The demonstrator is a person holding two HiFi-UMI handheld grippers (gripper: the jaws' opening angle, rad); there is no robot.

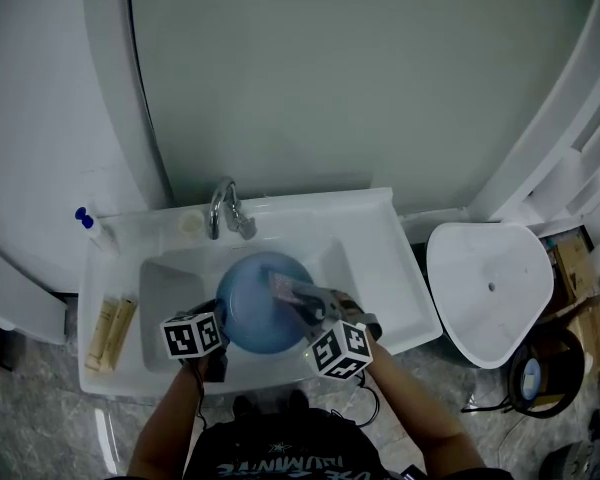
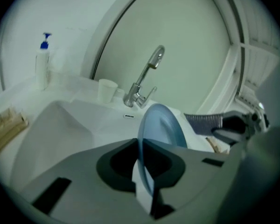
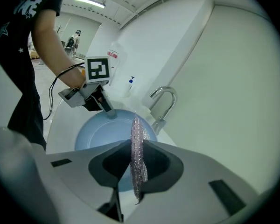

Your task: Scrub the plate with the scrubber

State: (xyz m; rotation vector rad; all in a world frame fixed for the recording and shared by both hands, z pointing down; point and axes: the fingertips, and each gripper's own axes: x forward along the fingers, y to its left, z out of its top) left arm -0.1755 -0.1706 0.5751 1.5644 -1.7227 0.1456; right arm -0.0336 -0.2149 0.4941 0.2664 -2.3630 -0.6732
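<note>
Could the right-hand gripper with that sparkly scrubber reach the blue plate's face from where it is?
Probably yes: the right gripper, shut on the scrubber, hangs just over the open face of the plate; the left gripper pinches only its rim.

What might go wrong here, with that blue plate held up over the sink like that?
The left gripper pinches the plate only at its rim, so a hard push from the scrubber might twist it loose and drop it into the sink. The scrubber is a thin sheet held edge-on in the right gripper, so it may fold or slip out. The plate also looks close to the tap and might knock it.
</note>
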